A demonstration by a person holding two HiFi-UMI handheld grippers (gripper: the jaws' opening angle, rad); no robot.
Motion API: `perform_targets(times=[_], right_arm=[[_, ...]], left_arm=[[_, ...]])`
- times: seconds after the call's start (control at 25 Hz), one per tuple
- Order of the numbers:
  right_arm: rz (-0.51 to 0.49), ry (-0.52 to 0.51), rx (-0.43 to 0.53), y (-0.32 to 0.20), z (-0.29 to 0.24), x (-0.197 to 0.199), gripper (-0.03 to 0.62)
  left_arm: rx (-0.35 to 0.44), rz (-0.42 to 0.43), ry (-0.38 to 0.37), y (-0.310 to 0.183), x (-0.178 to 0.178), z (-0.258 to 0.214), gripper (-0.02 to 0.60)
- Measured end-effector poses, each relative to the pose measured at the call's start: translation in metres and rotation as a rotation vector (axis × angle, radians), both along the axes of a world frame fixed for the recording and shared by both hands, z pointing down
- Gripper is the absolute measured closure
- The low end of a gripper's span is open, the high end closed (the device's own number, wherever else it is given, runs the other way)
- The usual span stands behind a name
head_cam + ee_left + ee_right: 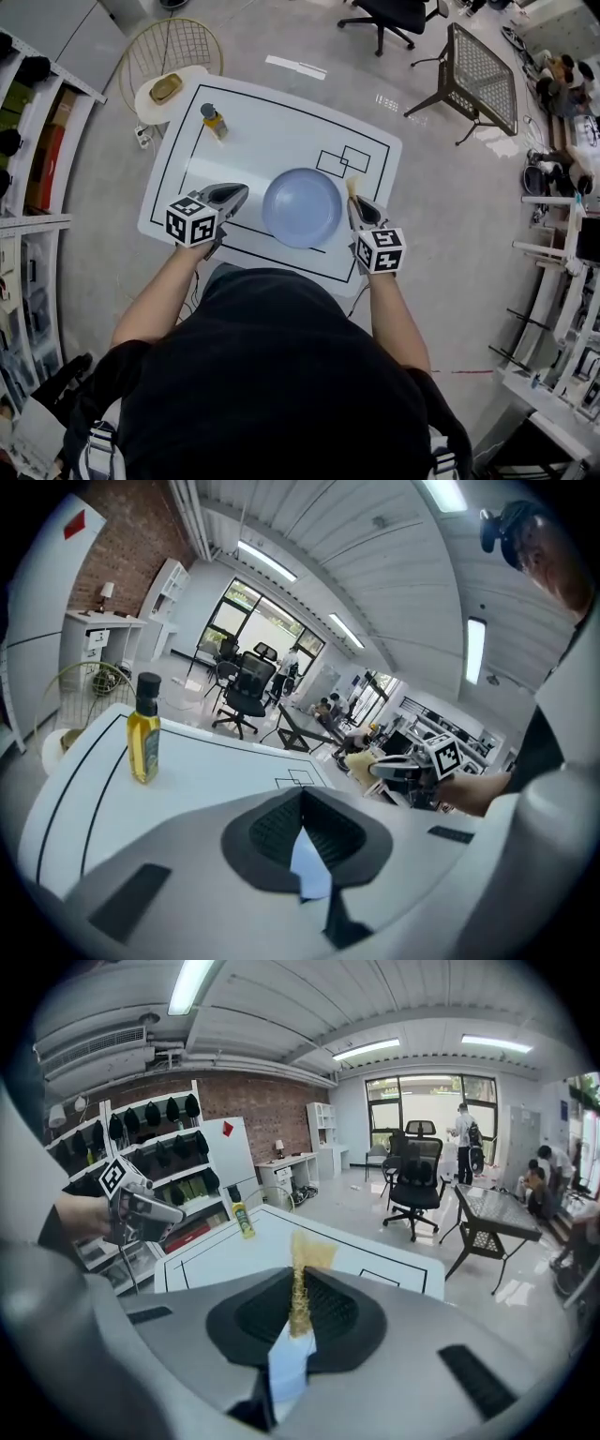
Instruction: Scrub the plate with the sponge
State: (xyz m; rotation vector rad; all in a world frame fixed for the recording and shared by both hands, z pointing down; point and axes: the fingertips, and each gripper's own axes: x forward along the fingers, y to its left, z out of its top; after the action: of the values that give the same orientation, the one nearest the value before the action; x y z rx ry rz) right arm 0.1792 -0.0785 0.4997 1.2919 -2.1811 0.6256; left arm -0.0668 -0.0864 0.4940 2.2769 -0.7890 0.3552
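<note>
A pale blue plate (302,207) lies flat on the white table (272,131), near its front edge. My left gripper (242,193) hovers just left of the plate's rim with its jaws shut (302,794); nothing shows clamped between them. My right gripper (354,202) is at the plate's right rim, shut on a thin yellow sponge (353,185). In the right gripper view the sponge (302,1260) stands upright between the jaws (298,1283) and sticks out past the tips. The left gripper view shows the right gripper (394,769) and the sponge (361,766) across the table.
A yellow oil bottle (215,120) (143,733) (242,1215) stands at the table's far left. A round side table (166,89) and a wire basket (173,47) sit beyond it. Shelves (28,141) line the left; a mesh table (483,75) and an office chair (389,14) stand far right.
</note>
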Motion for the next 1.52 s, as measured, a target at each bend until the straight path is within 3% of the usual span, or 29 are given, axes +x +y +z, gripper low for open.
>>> perform_targets(times=[0.68, 1.08, 1.52], right_arm=[[-0.16, 0.085, -0.136, -0.004, 0.079, -0.056, 0.563], [-0.351, 0.185, -0.191, 0.017, 0.127, -0.093, 0.563], [-0.578, 0.265, -0.161, 0.027, 0.155, -0.132, 0.563]], left_arm=[[-0.249, 0.061, 0.015, 0.02, 0.007, 0.088, 0.572], [-0.376, 0.094, 0.017, 0.041, 0.015, 0.133, 0.549], [-0.498, 0.089, 0.059, 0.053, 0.032, 0.174, 0.52]])
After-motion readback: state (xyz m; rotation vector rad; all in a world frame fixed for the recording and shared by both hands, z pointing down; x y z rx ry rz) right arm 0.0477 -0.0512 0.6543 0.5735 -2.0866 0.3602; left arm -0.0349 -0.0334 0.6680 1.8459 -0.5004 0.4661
